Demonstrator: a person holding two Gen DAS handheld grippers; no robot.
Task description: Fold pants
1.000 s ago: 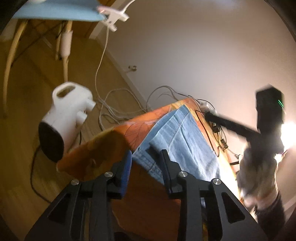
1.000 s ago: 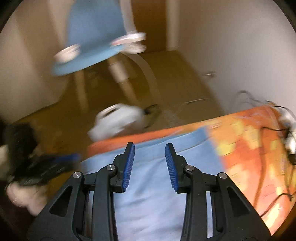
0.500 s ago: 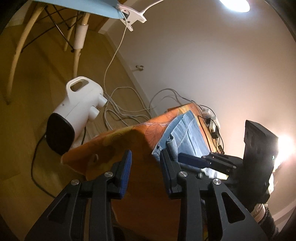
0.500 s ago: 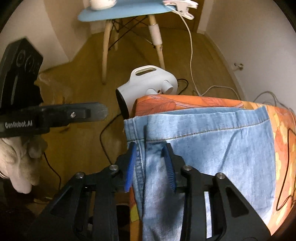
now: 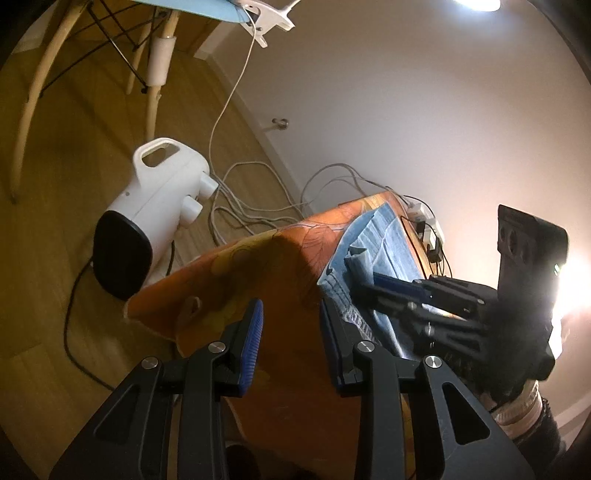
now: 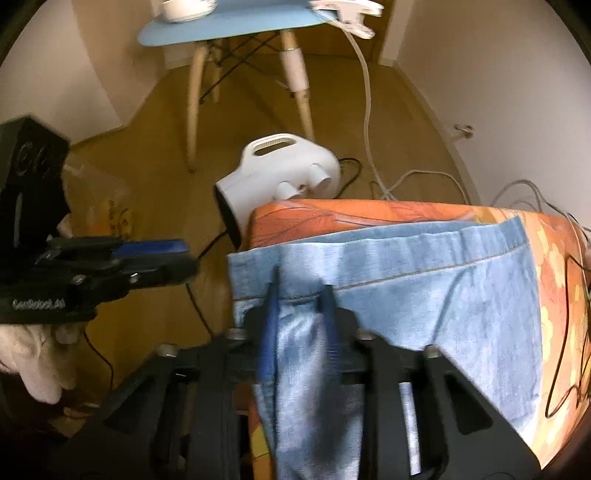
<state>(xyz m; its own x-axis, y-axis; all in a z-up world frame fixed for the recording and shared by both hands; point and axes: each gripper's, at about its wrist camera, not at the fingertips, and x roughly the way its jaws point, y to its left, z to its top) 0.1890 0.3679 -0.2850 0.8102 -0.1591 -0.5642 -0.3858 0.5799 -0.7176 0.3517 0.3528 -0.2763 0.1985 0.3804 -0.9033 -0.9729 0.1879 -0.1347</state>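
Note:
The light blue jeans [image 6: 443,295] lie on a table with an orange leaf-print cloth [image 6: 369,212], near its left end; they also show in the left wrist view [image 5: 388,251]. My right gripper [image 6: 301,302] has its fingers around a raised fold of denim at the jeans' left edge and is closing on it; it also shows from the side in the left wrist view [image 5: 373,284]. My left gripper [image 5: 291,325] is open and empty, off the table's left end beside the hanging cloth [image 5: 258,280]; it also shows at the left of the right wrist view [image 6: 177,254].
A white heater [image 5: 151,206] stands on the wooden floor by the table's end. A blue chair [image 6: 236,22] with pale legs stands further back. Cables [image 5: 258,206] run along the wall, and a power strip [image 5: 424,225] sits at the table's far edge.
My right gripper swung down to the jeans' left edge and closed around a fold of denim, lifting it. My left gripper drew back off the jeans to the table's end.

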